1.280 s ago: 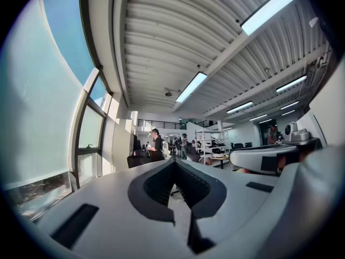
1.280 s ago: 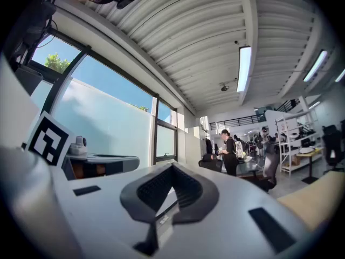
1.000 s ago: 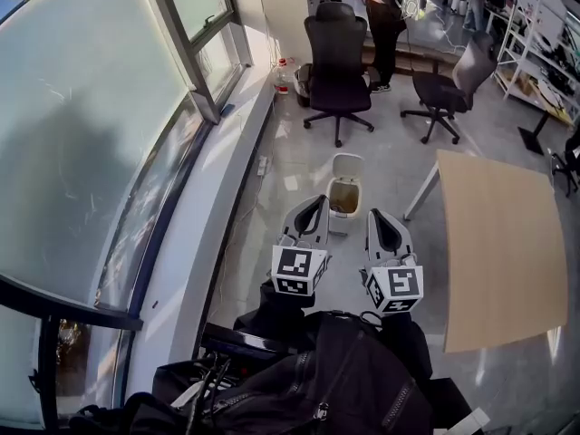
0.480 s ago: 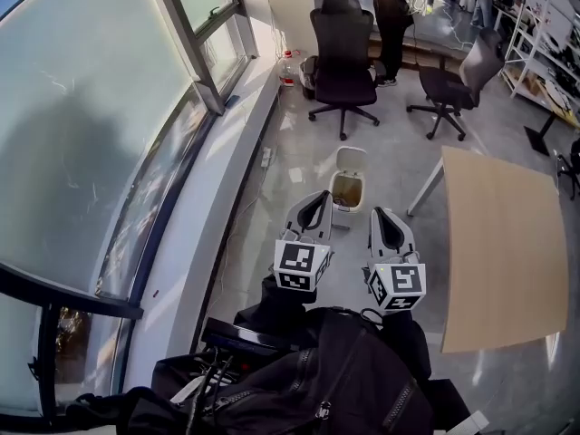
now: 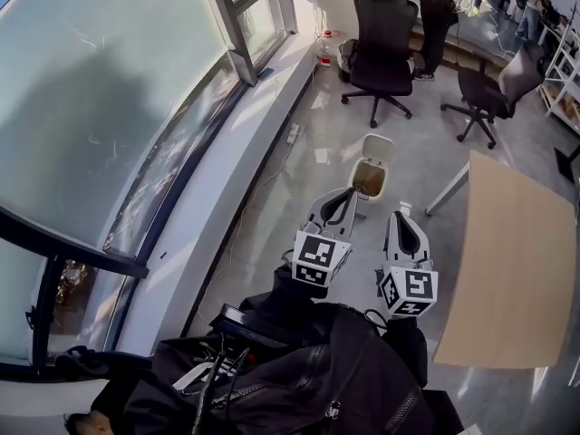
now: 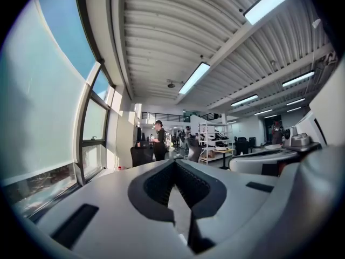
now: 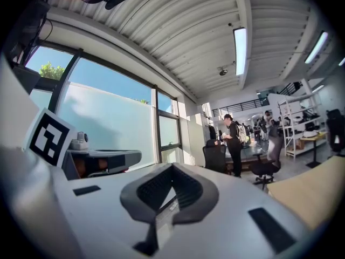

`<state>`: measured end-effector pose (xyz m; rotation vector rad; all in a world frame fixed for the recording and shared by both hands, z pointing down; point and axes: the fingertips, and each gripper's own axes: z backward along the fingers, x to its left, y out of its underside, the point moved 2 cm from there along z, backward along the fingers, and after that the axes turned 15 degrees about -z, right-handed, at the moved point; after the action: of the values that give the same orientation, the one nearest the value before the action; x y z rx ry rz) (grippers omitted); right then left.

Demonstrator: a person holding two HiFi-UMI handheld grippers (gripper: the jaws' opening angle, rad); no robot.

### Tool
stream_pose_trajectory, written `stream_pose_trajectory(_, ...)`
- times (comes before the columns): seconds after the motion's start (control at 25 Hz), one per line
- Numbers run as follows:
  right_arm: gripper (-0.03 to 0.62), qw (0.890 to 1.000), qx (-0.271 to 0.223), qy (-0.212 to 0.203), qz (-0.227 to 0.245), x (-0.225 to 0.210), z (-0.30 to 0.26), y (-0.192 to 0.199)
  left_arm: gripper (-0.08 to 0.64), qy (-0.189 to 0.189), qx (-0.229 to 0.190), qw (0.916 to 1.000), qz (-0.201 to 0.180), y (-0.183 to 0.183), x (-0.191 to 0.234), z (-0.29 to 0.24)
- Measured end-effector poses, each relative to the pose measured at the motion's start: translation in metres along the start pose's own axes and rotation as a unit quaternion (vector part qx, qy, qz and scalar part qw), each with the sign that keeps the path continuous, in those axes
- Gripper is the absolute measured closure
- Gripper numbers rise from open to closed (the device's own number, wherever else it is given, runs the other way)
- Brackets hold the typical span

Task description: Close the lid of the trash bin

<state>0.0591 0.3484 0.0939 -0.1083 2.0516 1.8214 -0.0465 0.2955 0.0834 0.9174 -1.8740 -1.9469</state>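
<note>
grey polished floor [image 5: 408,175] alongside a long curved window [image 5: 118,98], office chairs [image 5: 383,34] further back, pale wooden table [image 5: 512,243] at the right. out on the bare floor between window ledge and table: small white trash bin [image 5: 368,185], standing alone, lid [image 5: 377,143] swung up and leaning back, brownish inside exposed. not yet closed.

left gripper [image 5: 348,194] and right gripper [image 5: 400,217] carried side by side in front of the body, marker cubes nearest the head camera, tips aimed ahead toward the bin. both clenched on nothing, pads meeting at the tips with only a hollow behind them, plain in each gripper view. probably kept shut to serve as blunt pushers, with no grasp needed on a hinged lid.

left tips overlapping the bin's near edge in the head view, yet most likely well apart from it, carried high above the floor. no bin in either gripper view, only ceiling [image 6: 178,42] and far room, so both pointed level or upward rather than down at the target.

judged as approach stage. next: stepping closer, lowering one gripper behind the raised lid, tipping it forward. risk: nudging the light bin across the smooth floor instead of folding the lid.
</note>
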Motion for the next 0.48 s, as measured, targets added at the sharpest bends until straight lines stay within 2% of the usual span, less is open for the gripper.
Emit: stream_pose_trajectory(0.48,0.588,0.999,0.031,-0.021,-0.022,-0.022,0.008,0.025,0.558,-0.025,0.027,0.9993,0.004,0.022,-0.015,0.002)
